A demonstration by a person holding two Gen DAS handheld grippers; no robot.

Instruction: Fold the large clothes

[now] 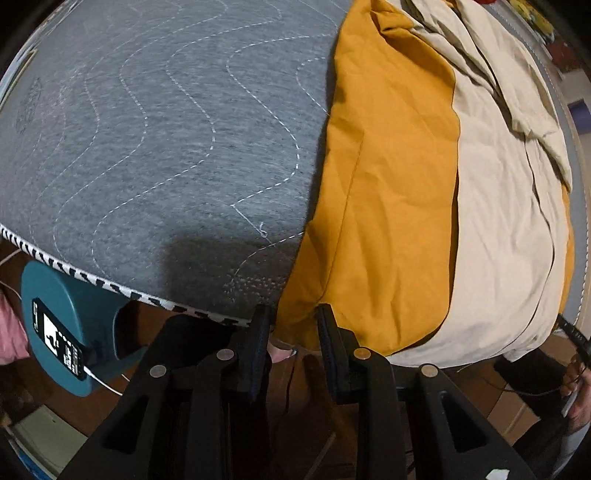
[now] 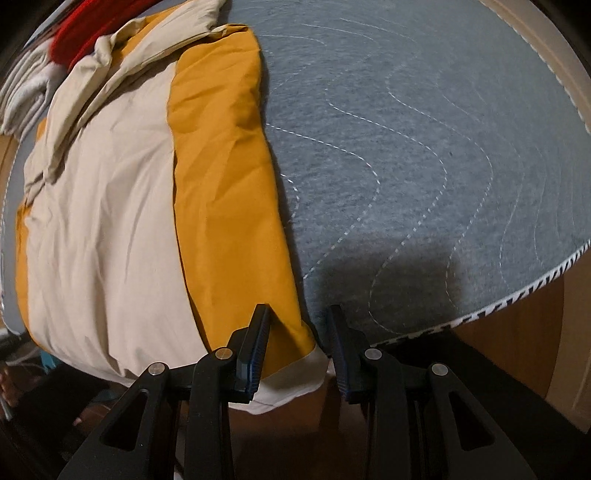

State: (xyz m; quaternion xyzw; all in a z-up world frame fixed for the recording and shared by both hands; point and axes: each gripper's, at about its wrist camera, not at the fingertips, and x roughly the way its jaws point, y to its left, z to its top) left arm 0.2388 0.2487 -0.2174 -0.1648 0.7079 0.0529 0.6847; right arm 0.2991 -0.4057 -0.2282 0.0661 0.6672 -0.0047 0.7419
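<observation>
The garment (image 1: 388, 206), mustard yellow with a cream panel folded over it, lies flat on the grey quilted mattress (image 1: 155, 140), its long body running away from the near edge and its hem hanging a little past that edge. In the right wrist view the same garment (image 2: 221, 206) sits toward the left half of the mattress (image 2: 424, 155), with a cream corner drooping off the near edge. That overhang looks deliberate: an edge in the air gives both tools something to pinch for the next fold. Now the left gripper (image 1: 293, 343) points straight down at the near edge, one finger on each side of the yellow corner; the gap is narrow, yet the pads do not seem to press the cloth, so I read it as not clamped. The right gripper (image 2: 299, 350) is also nose-down at the opposite near corner, its left finger over the yellow cloth and its right finger over bare mattress, the corner between them with daylight on both sides, a modest gap and no grip. So one tool on each hem corner, set square to the edge, and my guess is a pinch on both comes next. Further off, a red item (image 2: 74, 33) lies at the far end, and a teal stand (image 1: 70, 325) holding a phone (image 1: 57, 339) sits below the mattress edge.
</observation>
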